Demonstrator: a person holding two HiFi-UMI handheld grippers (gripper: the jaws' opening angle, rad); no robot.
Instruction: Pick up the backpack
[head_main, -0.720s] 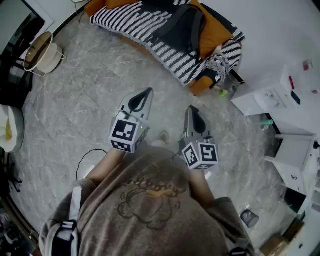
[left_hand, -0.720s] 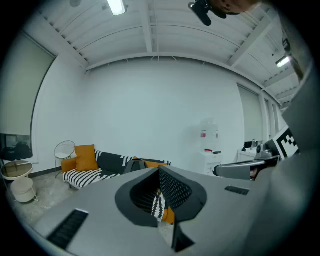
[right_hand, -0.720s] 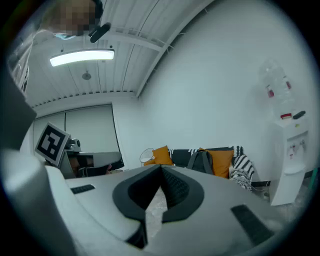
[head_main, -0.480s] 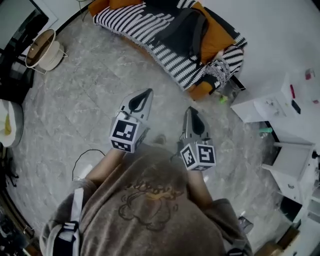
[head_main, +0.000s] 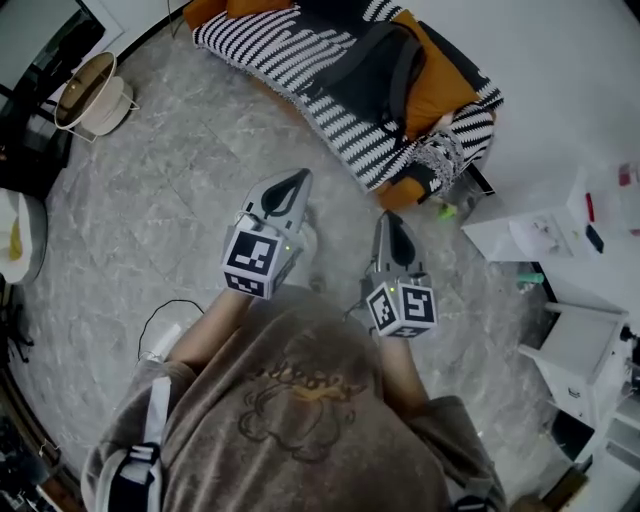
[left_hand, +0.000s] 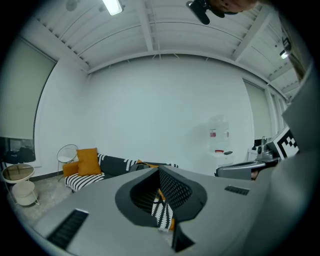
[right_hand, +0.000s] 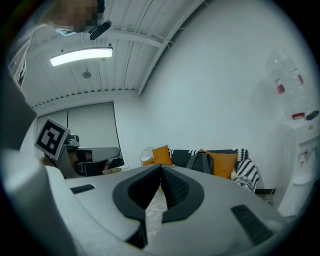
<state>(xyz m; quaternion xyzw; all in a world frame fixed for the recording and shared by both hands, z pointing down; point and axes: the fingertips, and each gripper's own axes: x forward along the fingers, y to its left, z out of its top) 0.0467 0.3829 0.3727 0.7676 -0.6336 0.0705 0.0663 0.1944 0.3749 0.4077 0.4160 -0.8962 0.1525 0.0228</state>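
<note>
Backpack, dark grey, sits on the black-and-white striped sofa against the far wall, propped upright against an orange cushion, well apart from both tools. The person stands on the grey marbled floor facing the sofa, with the left gripper and the right gripper held out side by side in front of the body, tipped slightly downward. Both have their jaws pressed together with nothing between them, and neither touches the bag or the couch.
</note>
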